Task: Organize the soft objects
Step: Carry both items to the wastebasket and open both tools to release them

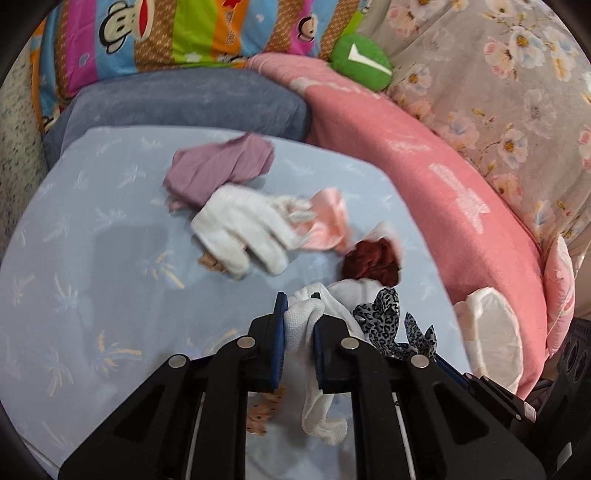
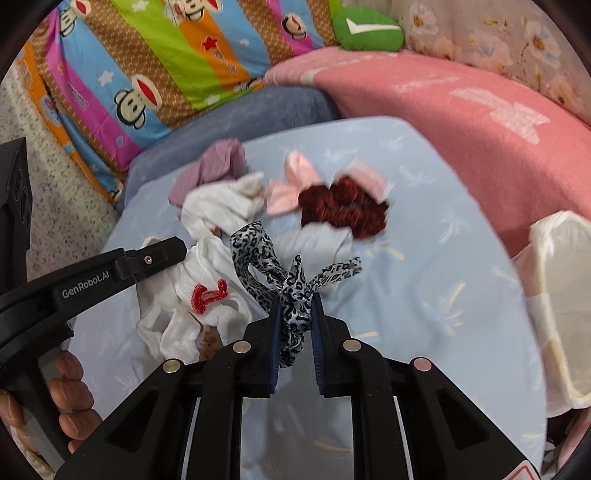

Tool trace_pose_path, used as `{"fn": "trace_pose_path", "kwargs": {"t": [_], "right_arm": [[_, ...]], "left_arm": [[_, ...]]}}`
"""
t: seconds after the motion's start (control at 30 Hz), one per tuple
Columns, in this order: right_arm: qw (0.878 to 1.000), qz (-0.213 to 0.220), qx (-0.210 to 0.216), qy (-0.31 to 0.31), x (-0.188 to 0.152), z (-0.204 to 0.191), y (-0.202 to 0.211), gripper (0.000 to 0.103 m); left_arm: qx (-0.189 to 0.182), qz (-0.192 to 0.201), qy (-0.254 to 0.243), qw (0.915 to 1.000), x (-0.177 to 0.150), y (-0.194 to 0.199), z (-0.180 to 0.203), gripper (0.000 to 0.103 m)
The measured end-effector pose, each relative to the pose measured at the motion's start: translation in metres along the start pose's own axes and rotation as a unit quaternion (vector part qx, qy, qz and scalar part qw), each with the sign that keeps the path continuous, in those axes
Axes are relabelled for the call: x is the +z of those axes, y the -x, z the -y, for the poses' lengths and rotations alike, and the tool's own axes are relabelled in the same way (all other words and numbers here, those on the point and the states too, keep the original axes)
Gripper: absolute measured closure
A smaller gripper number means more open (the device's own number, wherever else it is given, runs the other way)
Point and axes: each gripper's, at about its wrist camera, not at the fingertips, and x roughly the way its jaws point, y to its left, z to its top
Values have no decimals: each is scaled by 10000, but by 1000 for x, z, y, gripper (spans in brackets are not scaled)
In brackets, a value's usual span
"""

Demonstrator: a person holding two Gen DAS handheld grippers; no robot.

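My left gripper is shut on a white knit sock that hangs down between its blue pads. My right gripper is shut on a leopard-print bow scrunchie, whose ribbons stick up ahead of the pads. The same scrunchie shows just right of the left gripper. In the right wrist view the left gripper holds the white sock, which has a red trim. On the light blue sheet lie a white cloth, a pink satin piece, a dark red scrunchie and a mauve cloth.
A pink blanket, a blue-grey pillow, a striped cartoon pillow, a green plush and a floral quilt ring the sheet. A white fabric bin stands at the right. A hand holds the left gripper's handle.
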Motion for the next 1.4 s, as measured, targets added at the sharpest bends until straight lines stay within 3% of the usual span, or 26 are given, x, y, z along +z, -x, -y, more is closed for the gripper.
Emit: {"fn": "trace_pose_path", "kwargs": {"t": [0.33, 0.63, 1.0, 1.4], "right_arm": [[9946, 968, -265, -278, 27, 47, 93, 89], [9837, 1502, -660, -729, 28, 117, 153, 89], [9678, 1740, -1154, -1408, 9, 203, 190, 89], [9587, 1667, -1360, -1862, -15, 256, 192, 89]], "left_arm": [[-234, 579, -571, 9964, 14, 39, 74, 90], [-564, 682, -1159, 9893, 8, 44, 146, 90], [-1013, 368, -1900, 9758, -15, 17, 234, 90], [-1319, 37, -2393, 9619, -41, -10, 289, 90]]}}
